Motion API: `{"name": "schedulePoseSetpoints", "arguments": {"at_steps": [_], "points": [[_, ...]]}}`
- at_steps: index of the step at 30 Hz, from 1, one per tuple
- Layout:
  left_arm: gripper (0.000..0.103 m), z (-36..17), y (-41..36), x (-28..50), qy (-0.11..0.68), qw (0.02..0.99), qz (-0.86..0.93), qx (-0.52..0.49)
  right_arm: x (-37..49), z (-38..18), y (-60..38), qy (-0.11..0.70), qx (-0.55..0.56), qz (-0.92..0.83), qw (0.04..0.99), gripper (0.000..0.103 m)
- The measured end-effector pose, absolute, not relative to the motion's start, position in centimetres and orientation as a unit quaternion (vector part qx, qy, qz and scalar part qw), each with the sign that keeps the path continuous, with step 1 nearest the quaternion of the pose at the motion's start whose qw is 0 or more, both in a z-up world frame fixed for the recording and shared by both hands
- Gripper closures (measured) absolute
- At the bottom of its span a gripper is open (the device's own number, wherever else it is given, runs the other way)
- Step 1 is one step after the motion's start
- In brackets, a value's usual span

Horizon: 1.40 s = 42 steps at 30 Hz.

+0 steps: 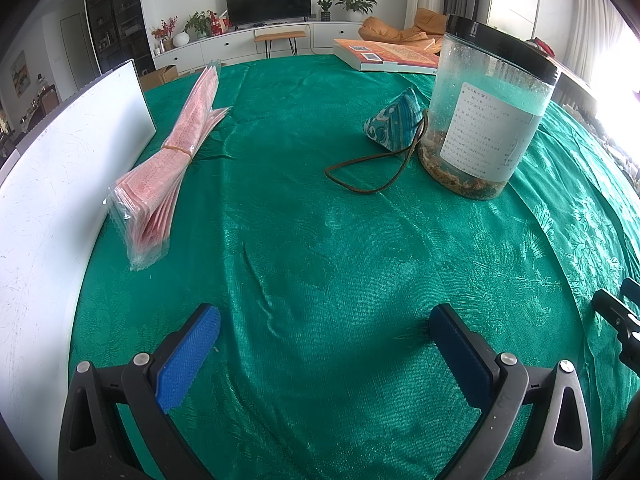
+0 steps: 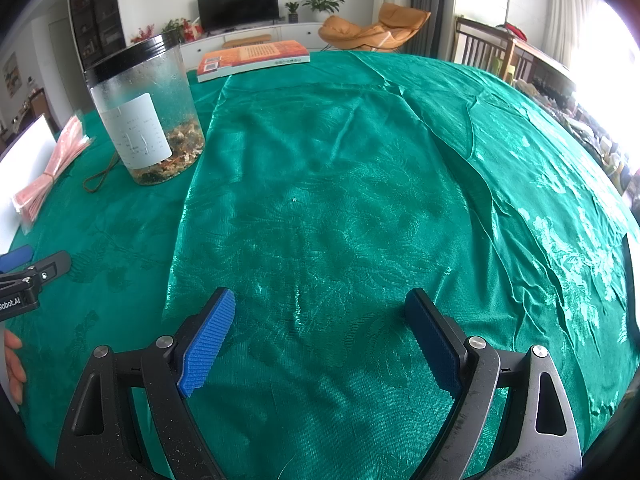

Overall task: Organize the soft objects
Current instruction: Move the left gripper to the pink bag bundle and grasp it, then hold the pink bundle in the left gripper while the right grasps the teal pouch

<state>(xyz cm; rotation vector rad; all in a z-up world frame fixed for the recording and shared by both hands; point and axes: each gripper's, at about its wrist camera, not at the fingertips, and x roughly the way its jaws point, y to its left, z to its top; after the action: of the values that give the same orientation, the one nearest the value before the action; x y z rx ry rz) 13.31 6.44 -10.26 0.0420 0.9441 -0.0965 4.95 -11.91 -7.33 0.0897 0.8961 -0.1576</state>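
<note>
A small teal patterned fabric pouch, pyramid-shaped, lies on the green tablecloth with its brown cord looped out toward me. It rests against a clear plastic jar. My left gripper hovers open above bare cloth, well short of the pouch. My right gripper is open too, over a folded green cloth layer spread across the table. In the right wrist view the jar hides the pouch; only the cord shows.
A banded bundle of pink packets lies at left beside a white board. A book sits at the table's far edge. The other gripper shows at frame edges. A hand is at lower left.
</note>
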Motion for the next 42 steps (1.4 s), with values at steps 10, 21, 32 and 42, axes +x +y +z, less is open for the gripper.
{"name": "schedulePoseSetpoints", "arguments": {"at_steps": [10,21,32,42], "points": [[0.000,-9.7,5.8,11.3,0.482,0.872,-0.082,0.037,5.0,-7.3,-11.9,0.433,0.043,-0.076,0.897,0.014],[0.000,-3.7,5.0,12.7,0.435,0.891,-0.067,0.116,5.0,-7.3,-11.9,0.433,0.044,-0.076,0.897,0.014],[0.000,-8.1,12.5,24.3,0.512,0.848,0.042,0.129,5.0,-7.3,-12.0,0.433,0.044,-0.076,0.897,0.014],[0.077,-7.8,13.6,21.9,0.507,0.862,-0.004,0.024,4.9,-7.3,-11.9,0.433,0.043,-0.076,0.897,0.014]]}}
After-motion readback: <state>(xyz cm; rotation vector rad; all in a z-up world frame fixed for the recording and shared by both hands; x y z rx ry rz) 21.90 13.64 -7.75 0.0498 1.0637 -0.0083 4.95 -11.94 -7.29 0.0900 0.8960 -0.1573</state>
